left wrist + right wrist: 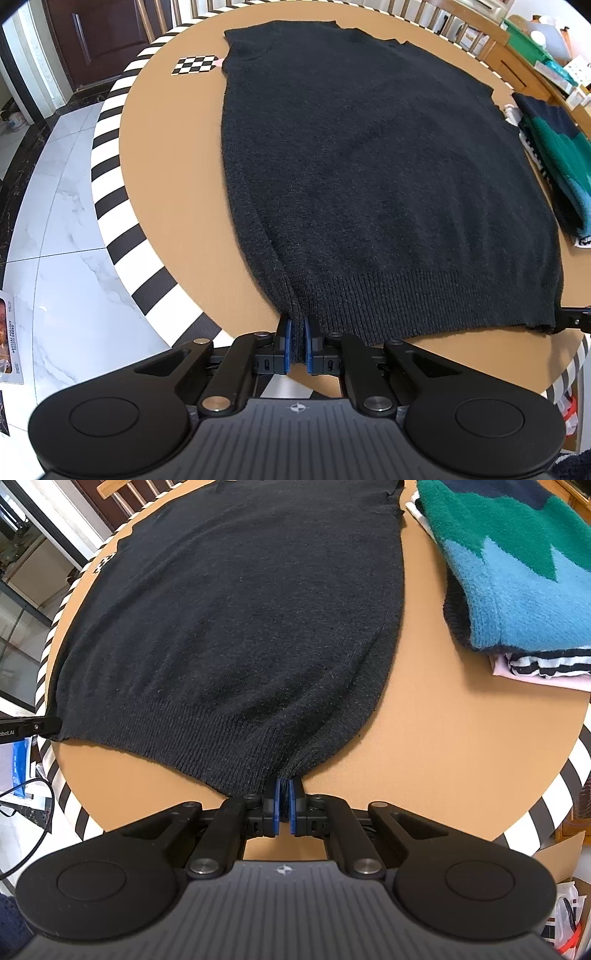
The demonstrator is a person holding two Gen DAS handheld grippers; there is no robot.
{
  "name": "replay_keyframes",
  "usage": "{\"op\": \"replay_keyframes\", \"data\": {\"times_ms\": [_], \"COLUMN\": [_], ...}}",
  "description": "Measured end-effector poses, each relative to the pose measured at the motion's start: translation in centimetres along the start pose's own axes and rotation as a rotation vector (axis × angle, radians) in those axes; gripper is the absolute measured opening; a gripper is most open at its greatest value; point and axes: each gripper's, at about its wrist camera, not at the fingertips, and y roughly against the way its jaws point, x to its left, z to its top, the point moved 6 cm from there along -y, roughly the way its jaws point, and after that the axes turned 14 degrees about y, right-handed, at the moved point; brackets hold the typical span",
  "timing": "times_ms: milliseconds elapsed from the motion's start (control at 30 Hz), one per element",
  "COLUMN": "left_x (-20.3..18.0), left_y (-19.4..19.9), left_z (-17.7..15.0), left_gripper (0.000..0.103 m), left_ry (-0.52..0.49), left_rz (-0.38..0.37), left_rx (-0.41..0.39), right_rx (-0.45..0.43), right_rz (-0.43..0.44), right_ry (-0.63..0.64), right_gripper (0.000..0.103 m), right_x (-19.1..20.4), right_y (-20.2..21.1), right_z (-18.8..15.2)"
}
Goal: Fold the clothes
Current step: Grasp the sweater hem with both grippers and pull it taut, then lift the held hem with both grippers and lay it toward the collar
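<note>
Round table, folded clothes stack beside sweater.

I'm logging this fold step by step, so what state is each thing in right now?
Dark sweater: spread flat on the table, both hem corners pinched.
Left gripper: shut on the hem's left corner.
Right gripper: shut on the hem's right corner.
Clothes pile: folded, stacked right of the sweater.
Table: carrying both.

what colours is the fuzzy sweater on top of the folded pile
Green, navy and light blue in jagged blocks, clearest in the right wrist view.
</note>
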Motion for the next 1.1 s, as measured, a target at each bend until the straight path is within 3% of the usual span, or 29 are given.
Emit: {"op": "replay_keyframes", "data": {"times_ms": [200, 333, 600, 733, 967, 1100], "left_x": [0.1, 0.8, 3.9, 4.6, 5.4, 5.7], "left_y": [0.0, 0.0, 0.7, 2.1, 4.9, 6.2], "left_z": [-0.1, 0.3, 2.0, 2.3, 2.1, 3.1], "left_gripper": [0.007, 0.005, 0.005, 0.005, 0.005, 0.005], "left_ry": [-0.033, -0.042, 0.091, 0.124, 0.109, 0.156], "left_rz": [-0.031, -0.093, -0.276, -0.334, -0.348, -0.372], "left_rx": [-0.003, 0.021, 0.077, 0.081, 0.096, 0.105], "right_rx": [-0.015, -0.018, -0.082, -0.098, -0.071, -0.089], "right_rz": [-0.005, 0.032, 0.083, 0.090, 0.135, 0.197], "right_ry": [-0.004, -0.035, -0.149, -0.193, -0.231, -0.315], "right_gripper": [0.004, 0.004, 0.004, 0.003, 0.003, 0.003], "right_x": [0.1, -0.5, -1.7, -1.8, -0.7, -1.5], "right_y": [0.2, 0.4, 3.1, 4.5, 6.8, 8.4], "right_z": [0.0, 0.0, 0.9, 0.2, -2.1, -1.2]}}
